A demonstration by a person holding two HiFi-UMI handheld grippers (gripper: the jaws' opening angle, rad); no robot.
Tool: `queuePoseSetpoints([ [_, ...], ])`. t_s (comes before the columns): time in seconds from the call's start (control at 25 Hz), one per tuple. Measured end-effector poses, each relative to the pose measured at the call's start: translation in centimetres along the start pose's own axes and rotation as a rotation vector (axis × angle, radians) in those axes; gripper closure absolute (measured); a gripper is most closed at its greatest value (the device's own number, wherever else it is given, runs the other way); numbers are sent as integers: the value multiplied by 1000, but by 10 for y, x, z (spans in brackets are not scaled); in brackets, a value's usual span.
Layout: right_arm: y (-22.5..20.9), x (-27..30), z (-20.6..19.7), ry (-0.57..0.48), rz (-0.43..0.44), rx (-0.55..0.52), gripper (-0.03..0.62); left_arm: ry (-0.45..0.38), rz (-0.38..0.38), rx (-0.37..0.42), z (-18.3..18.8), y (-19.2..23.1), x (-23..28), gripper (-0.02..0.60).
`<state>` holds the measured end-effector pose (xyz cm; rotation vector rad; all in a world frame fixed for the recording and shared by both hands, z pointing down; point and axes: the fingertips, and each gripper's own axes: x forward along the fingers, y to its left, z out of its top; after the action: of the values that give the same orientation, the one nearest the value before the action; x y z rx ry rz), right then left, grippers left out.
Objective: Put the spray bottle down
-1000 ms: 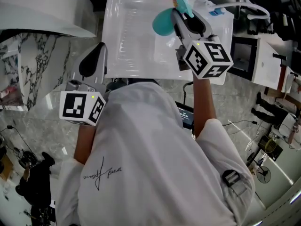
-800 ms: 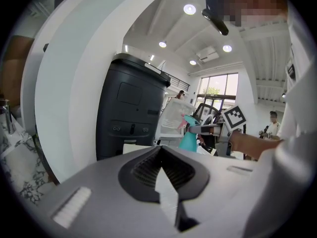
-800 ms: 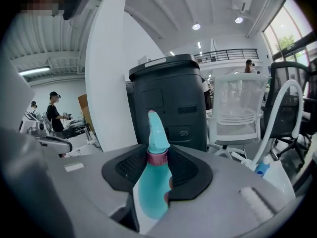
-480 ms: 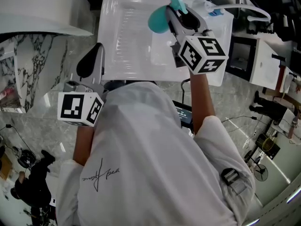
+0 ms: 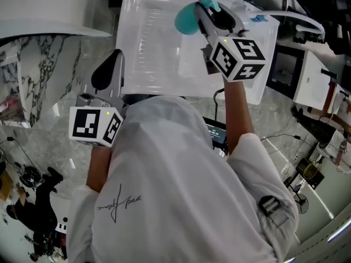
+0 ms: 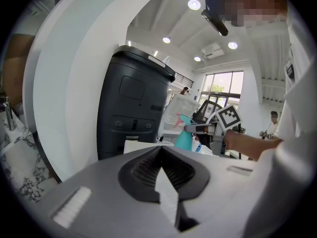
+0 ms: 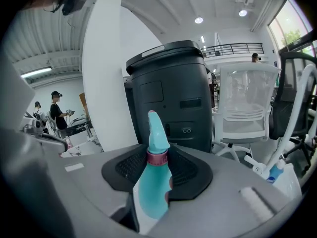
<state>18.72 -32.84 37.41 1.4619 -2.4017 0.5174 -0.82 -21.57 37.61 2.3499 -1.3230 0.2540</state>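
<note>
The teal spray bottle (image 5: 187,18), with a pink collar and teal nozzle, hangs over the white table (image 5: 148,43). My right gripper (image 5: 211,16) is shut on it. In the right gripper view the spray bottle (image 7: 152,185) stands upright between the black pads (image 7: 126,167), nozzle pointing up, with my right gripper (image 7: 157,156) closed round its neck and shoulder. My left gripper (image 5: 108,70) stays low at the table's near left edge, jaws together and empty. From the left gripper view, the left gripper (image 6: 159,151) looks towards the spray bottle (image 6: 184,135).
A tall dark grey bin (image 7: 171,93) stands beyond the table, with a white chair (image 7: 245,103) to its right. The same bin (image 6: 131,108) and a white pillar (image 6: 64,83) fill the left gripper view. A person (image 7: 55,110) stands far off.
My right gripper has carried the spray bottle slightly farther out over the white table and a little lower. The left gripper has hardly shifted.
</note>
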Motion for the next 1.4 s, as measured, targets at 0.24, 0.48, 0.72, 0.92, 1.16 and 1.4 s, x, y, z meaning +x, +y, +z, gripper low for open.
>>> queuePoseSetpoints([
  [0.24, -3, 16, -4, 11, 13, 0, 467, 16, 4, -10, -3, 2, 7, 545],
  [0.48, -15, 33, -10, 31, 16, 3, 467, 25, 11, -10, -3, 2, 16, 545],
  [0.72, -21, 46, -11, 37, 21, 5, 467, 42, 23, -15, -7, 4, 20, 545],
  [0.92, -23, 57, -12, 41, 31, 2, 467, 60, 36, -23, -13, 6, 20, 545],
  [1.16, -28, 71, -14, 46, 31, 1, 467, 66, 71, -22, -19, 14, 17, 545],
  [1.4, -33, 85, -15, 45, 28, -9, 467, 82, 86, -17, -23, 17, 15, 545],
])
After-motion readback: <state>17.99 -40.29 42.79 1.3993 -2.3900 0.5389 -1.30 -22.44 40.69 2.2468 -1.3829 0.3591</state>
